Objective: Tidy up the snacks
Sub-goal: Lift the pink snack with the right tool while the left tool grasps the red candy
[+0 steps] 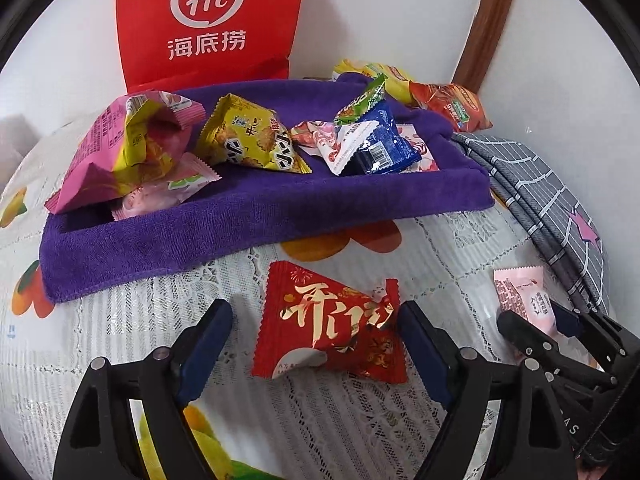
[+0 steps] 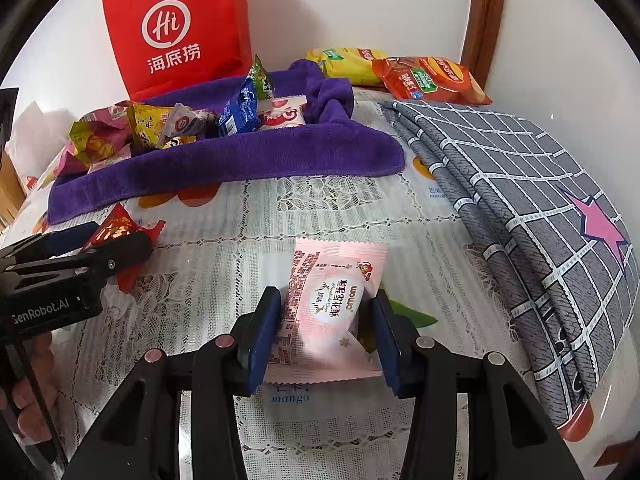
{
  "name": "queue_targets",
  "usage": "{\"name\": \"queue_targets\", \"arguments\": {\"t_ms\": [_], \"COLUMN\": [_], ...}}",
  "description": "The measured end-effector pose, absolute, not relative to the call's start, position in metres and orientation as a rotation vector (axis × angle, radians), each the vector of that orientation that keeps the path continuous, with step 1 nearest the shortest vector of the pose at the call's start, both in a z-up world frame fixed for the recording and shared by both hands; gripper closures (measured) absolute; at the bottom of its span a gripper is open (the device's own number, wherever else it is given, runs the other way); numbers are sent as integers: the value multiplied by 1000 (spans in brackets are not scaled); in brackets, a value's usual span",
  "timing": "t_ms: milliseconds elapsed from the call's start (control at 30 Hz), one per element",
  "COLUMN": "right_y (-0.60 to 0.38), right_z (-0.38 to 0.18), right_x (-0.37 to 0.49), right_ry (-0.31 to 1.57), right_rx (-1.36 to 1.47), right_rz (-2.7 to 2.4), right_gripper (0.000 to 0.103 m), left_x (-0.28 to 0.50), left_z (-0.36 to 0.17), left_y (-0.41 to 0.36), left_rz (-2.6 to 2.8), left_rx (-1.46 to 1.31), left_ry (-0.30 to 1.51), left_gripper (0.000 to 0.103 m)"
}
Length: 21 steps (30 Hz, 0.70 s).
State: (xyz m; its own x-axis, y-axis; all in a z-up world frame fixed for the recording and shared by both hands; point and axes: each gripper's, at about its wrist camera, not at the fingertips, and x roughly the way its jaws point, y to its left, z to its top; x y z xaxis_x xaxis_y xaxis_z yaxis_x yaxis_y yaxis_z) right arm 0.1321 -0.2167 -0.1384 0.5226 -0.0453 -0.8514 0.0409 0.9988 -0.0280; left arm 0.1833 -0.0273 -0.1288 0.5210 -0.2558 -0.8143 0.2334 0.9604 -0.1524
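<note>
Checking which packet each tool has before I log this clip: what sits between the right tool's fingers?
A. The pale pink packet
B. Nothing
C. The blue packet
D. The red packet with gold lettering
A: in the right wrist view the pale pink packet lies on the tablecloth between the right tool's fingers; the red packet is at the left tool.

Looked like someone's home: lace tablecloth (image 2: 328, 200) with fruit prints under the tongs, folded checked cloth (image 2: 532, 184) off right, red shopping bag (image 1: 208, 20) against the wall ahead.
</note>
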Motion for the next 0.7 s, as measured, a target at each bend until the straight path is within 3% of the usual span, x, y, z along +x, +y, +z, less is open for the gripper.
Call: {"name": "queue_targets", "arguments": {"t_ms": [100,167,267,700], "right_y": [-217,-217,-217,-221], "right_z": [-138,-138,-138,-115], "right_x": [132,132,132,134], "right_ry": [1020,1019,1020,987], "right_rx": [-6,-5,1,51], "right_rz": [-51,-51,-48,3], "right_gripper": [58,58,57,63], "left_x": [183,182,182,176], "left_z": [-128,-127,-127,-116], "left_y": [-29,-30,-30,-24], "left_rz": [-289,-297,-313,-357], "left_rx": [-16,-15,-24,-74], "left_ry": [974,969,966,936], "left_gripper": [30,44,56,61]}}
